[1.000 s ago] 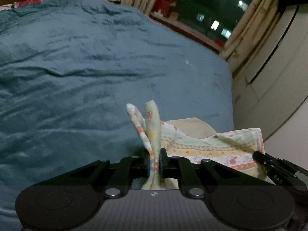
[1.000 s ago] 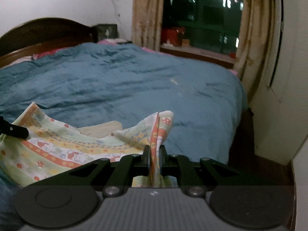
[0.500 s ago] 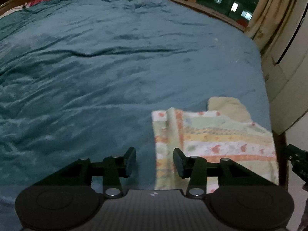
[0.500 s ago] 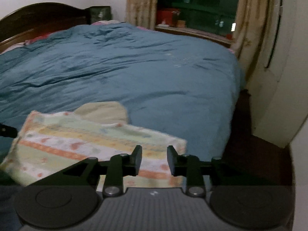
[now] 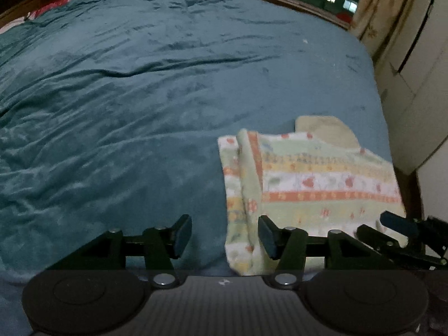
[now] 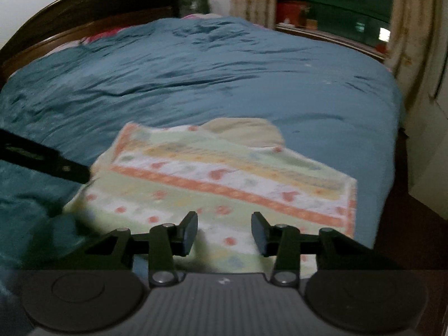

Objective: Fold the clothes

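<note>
**Over the folded cloth, both grippers empty**

Between parted jaws, left gripper (image 5: 224,233) and right gripper (image 6: 224,231) hold nothing. Pastel striped printed garment (image 6: 232,179) lies folded flat on the teal quilted bedspread (image 5: 140,98), a beige piece (image 6: 246,130) showing beyond its far edge. Probably one more fold remains. Bedspread's drop-off runs just right of the garment; open quilt left.

Folded garment (image 6: 229,184) blurred; its near edge hidden.

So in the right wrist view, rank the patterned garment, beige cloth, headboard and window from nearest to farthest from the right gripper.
1. Patterned garment, directly under the right gripper.
2. Beige cloth, just beyond, tucked under the garment.
3. Headboard, far left, and window, far right: too close to call.
</note>
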`<act>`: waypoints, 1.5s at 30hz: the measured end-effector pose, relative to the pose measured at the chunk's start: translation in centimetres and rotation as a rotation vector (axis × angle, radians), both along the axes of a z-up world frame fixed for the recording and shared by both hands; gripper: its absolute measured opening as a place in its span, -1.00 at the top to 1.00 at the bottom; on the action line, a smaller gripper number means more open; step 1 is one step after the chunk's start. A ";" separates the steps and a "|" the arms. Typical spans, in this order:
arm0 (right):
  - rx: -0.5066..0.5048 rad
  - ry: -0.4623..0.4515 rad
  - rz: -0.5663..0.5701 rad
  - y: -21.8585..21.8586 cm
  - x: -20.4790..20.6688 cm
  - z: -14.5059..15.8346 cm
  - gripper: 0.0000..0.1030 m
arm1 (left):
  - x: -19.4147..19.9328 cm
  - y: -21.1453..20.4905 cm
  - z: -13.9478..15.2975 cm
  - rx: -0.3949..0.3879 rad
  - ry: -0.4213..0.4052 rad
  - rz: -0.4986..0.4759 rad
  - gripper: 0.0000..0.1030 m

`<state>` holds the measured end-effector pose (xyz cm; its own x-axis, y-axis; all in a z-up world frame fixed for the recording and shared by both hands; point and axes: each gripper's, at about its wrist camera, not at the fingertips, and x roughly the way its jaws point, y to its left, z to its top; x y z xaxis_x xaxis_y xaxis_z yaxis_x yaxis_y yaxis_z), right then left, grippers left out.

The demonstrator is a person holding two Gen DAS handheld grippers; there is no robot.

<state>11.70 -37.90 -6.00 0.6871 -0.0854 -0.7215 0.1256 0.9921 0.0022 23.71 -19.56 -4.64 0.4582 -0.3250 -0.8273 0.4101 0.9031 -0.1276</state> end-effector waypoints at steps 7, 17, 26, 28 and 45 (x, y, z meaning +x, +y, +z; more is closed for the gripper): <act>0.004 0.013 0.054 2.9 -0.5 0.0 0.13 | -1.8 2.0 0.7 -0.002 -0.019 -0.002 -0.12; 0.013 0.008 0.049 5.5 -1.7 0.3 -0.28 | -5.1 3.8 1.8 0.018 -0.077 -0.021 -0.43; 0.009 -0.012 0.015 6.7 -3.6 0.8 -0.68 | -8.2 5.4 2.3 0.010 -0.132 -0.039 -0.67; -0.008 -0.013 0.005 7.1 -4.1 0.8 -0.77 | -8.9 5.9 2.4 0.008 -0.143 -0.038 -0.70; 0.021 -0.044 -0.014 10.0 -5.3 0.3 -0.99 | -12.3 12.4 5.3 0.009 -0.223 0.066 -1.00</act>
